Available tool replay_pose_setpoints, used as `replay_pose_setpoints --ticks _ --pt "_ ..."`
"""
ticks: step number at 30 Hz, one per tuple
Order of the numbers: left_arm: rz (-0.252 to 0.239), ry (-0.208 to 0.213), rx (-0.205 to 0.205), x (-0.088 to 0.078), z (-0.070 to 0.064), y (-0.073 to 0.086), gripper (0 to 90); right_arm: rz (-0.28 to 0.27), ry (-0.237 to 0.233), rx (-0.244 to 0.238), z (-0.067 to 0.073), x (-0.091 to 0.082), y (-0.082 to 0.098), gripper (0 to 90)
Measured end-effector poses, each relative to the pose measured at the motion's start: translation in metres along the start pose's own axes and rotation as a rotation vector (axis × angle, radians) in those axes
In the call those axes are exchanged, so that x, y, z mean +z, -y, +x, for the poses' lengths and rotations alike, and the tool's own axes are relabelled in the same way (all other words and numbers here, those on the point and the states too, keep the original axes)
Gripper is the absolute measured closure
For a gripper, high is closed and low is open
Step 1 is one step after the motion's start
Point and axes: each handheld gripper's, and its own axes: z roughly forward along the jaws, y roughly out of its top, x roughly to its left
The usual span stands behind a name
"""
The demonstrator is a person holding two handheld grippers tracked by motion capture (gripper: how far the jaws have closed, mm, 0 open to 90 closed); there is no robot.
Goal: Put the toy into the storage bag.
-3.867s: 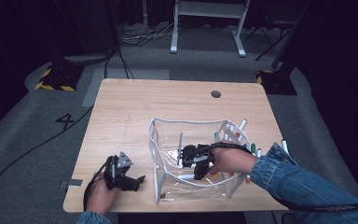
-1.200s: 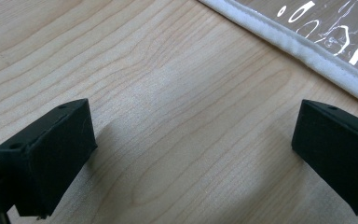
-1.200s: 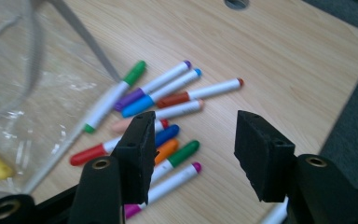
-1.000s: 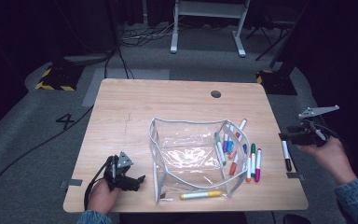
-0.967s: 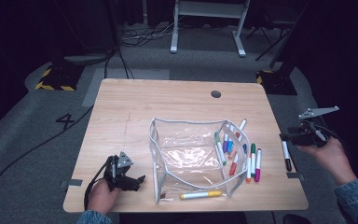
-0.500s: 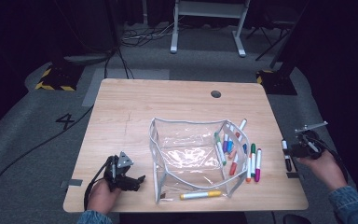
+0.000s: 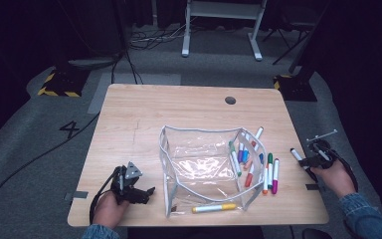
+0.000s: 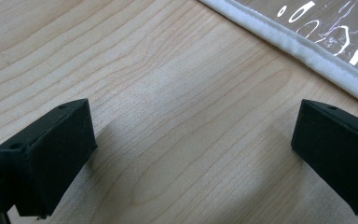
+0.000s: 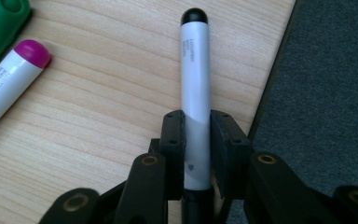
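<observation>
step: we pick up the black-capped marker [image 9: 195,98] at the table's right edge | right gripper [image 9: 196,140]: jaws just closed, clamped on it | left gripper [image 8: 191,140]: spread, nothing held, by the clear pouch [image 7: 204,164] | next: lift, carry over pouch mouth, release inside

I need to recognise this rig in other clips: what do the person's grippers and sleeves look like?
Both are black two-jaw tools. The left gripper carries a grey three-cornered plate and a black cable; its jaws are blocky. The right gripper has brass-coloured pivot pins. The person wears blue denim sleeves.
</observation>
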Motion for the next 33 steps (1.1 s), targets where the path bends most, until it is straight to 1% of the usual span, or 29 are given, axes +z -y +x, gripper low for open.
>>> replay_pose_setpoints --ticks 2,4,5,8,10,11,12,15,18,22,24,26,31,32,33 --pt "0.0 0.0 0.0 0.0 0.0 0.0 0.0 0.011 0.003 -0.004 0.003 0.0 -0.002 76.4" --pt "0.0 0.0 0.0 0.0 0.0 0.0 0.0 0.012 0.006 -0.017 0.004 0.0 -0.003 76.5" --pt "0.0 0.0 0.0 0.0 0.0 0.0 0.0 0.014 0.002 -0.015 0.005 -0.001 -0.003 76.5" --pt "0.0 0.0 0.0 0.0 0.0 0.0 0.0 -0.007 -0.019 -0.007 0.005 -0.007 -0.005 76.6" --pt "0.0 0.0 0.0 0.0 0.0 0.0 0.0 -0.011 -0.028 -0.013 0.004 -0.009 -0.006 76.7" --pt "0.001 0.002 -0.003 0.0 0.0 0.0 0.0 -0.016 -0.043 -0.018 0.006 -0.015 -0.007 76.7" --pt "0.001 0.002 -0.003 0.0 0.0 0.0 0.0 -0.016 -0.046 -0.029 0.007 -0.018 -0.008 76.7" --pt "0.0 0.0 0.0 0.0 0.0 0.0 0.0 -0.046 -0.058 -0.055 0.012 -0.031 -0.012 76.7" --pt "0.0 0.0 0.0 0.0 0.0 0.0 0.0 -0.079 -0.084 -0.074 0.02 -0.047 -0.017 76.7" --pt "0.0 0.0 0.0 0.0 0.0 0.0 0.0 -0.113 -0.113 -0.127 0.035 -0.069 -0.024 76.7" --pt "0.001 0.003 -0.003 0.0 0.0 0.0 0.0 -0.131 -0.126 -0.163 0.044 -0.081 -0.028 76.7" --pt "0.0 0.0 0.0 0.0 0.0 0.0 0.0 -0.15 -0.143 -0.207 0.055 -0.093 -0.033 76.7" --pt "0.001 -0.002 0.001 0.0 0.0 0.0 0.0 -0.193 -0.171 -0.298 0.084 -0.126 -0.044 76.7" --pt "0.001 -0.002 0.001 0.0 0.0 0.0 0.0 -0.193 -0.171 -0.298 0.084 -0.126 -0.044 76.7" --pt "0.0 0.0 0.0 0.0 0.0 0.0 0.0 -0.211 -0.188 -0.34 0.098 -0.139 -0.049 76.7"
